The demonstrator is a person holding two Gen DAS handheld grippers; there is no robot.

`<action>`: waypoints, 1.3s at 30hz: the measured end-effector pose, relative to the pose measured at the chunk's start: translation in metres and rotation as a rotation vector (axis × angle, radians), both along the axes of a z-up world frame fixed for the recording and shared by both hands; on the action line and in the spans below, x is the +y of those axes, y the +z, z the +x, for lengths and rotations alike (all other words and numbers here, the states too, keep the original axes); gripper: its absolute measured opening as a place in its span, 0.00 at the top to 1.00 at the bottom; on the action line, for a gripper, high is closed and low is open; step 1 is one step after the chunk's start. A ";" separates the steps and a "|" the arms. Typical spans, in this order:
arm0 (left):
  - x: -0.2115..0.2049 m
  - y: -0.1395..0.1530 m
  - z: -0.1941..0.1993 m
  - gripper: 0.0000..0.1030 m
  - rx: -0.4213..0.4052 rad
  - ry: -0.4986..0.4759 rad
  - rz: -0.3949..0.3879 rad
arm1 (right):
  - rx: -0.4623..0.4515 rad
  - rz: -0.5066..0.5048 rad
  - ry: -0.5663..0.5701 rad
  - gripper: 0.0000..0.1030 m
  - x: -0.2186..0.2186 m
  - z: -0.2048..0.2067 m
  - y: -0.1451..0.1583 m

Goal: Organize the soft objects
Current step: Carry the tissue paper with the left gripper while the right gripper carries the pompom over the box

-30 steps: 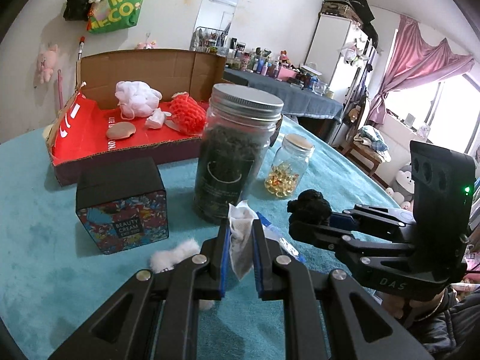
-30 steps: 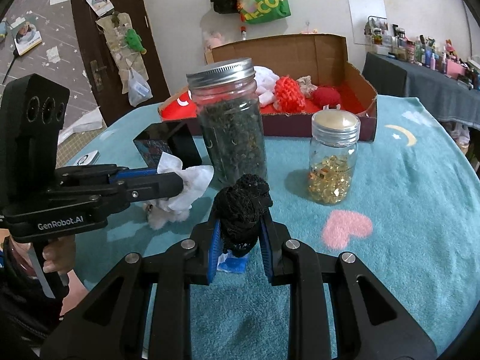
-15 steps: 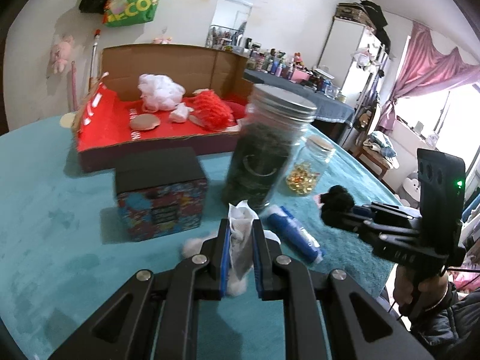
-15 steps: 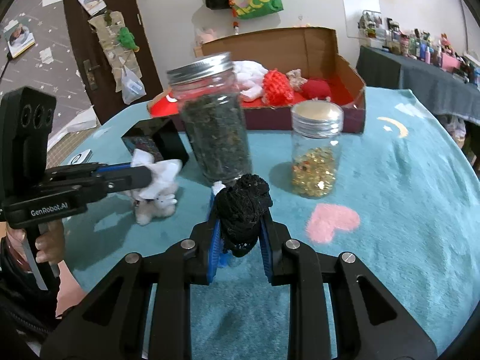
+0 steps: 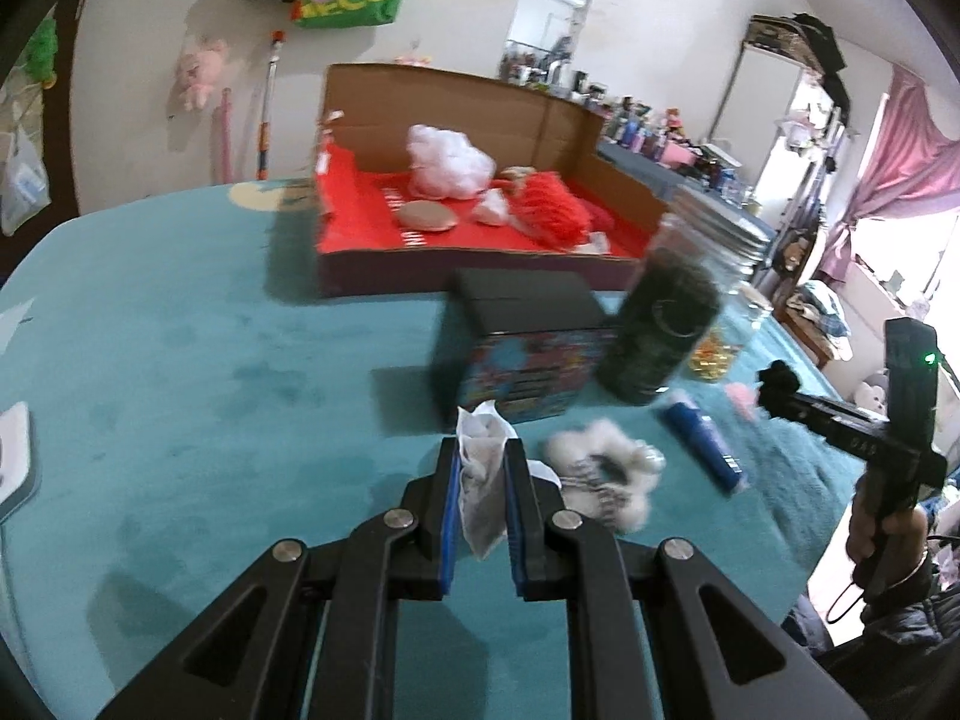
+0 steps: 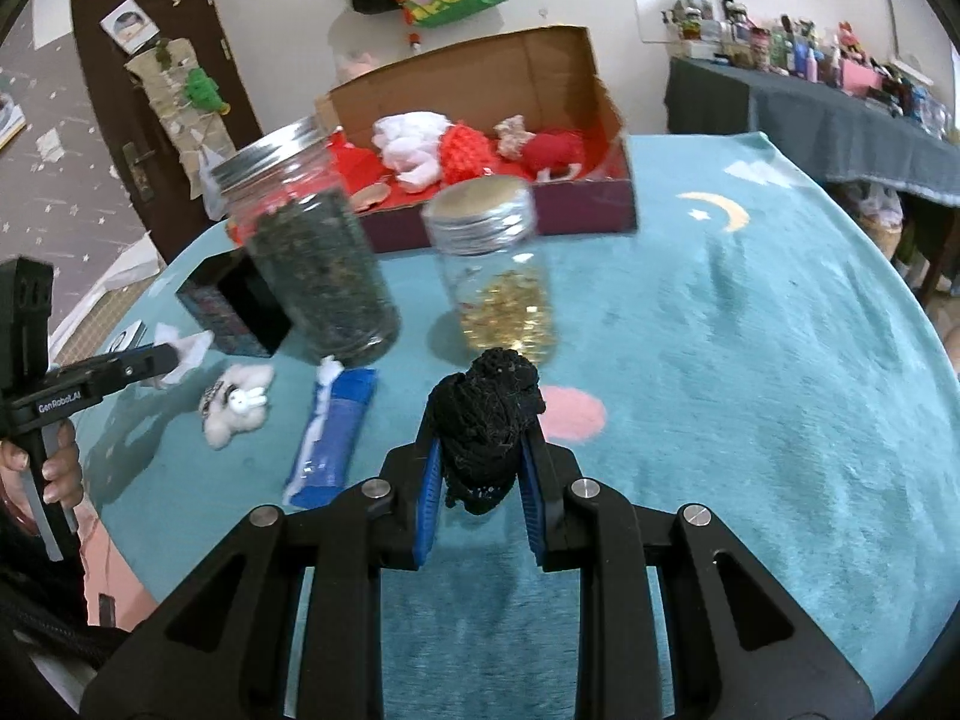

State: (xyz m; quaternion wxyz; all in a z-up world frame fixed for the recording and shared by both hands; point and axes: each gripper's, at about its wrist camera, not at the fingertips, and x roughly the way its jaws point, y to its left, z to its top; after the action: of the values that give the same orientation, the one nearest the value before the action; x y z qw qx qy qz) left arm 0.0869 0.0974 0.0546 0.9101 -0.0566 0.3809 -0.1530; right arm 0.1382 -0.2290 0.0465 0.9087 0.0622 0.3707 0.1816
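Left gripper (image 5: 482, 483) clenched on tissue (image 5: 480, 480), right gripper (image 6: 482, 474) on black puff (image 6: 486, 420), both frame-centre. Risk: clipping tall jar (image 6: 312, 252) en route to box (image 6: 600, 204), upper centre.

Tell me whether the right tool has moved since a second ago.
Yes. The right tool, gripping the black ball, has pulled back and up from the herb jar.
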 end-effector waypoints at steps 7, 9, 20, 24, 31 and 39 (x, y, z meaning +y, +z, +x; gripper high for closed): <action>0.026 -0.001 0.013 0.87 -0.003 0.027 0.011 | 0.018 0.017 -0.017 0.79 -0.019 0.017 0.006; 0.032 -0.001 0.020 0.87 -0.009 0.018 0.007 | 0.029 0.025 -0.012 0.79 -0.024 0.026 0.008; 0.038 0.010 0.070 0.87 -0.058 -0.147 0.000 | 0.037 0.052 0.122 0.79 -0.036 0.078 0.019; 0.039 0.012 0.085 0.87 -0.058 -0.202 -0.018 | 0.025 0.033 0.176 0.79 -0.038 0.095 0.025; 0.032 0.019 0.098 0.87 -0.066 -0.270 -0.006 | 0.018 0.060 0.258 0.79 -0.040 0.117 0.032; 0.014 0.033 0.113 0.87 -0.082 -0.327 0.012 | 0.016 0.073 0.343 0.79 -0.026 0.131 0.044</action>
State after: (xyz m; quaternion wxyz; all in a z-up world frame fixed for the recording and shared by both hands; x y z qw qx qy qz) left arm 0.1997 0.1110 0.0876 0.8882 0.0181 0.3484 -0.2990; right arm 0.2695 -0.2552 0.0902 0.8586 0.0321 0.3762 0.3468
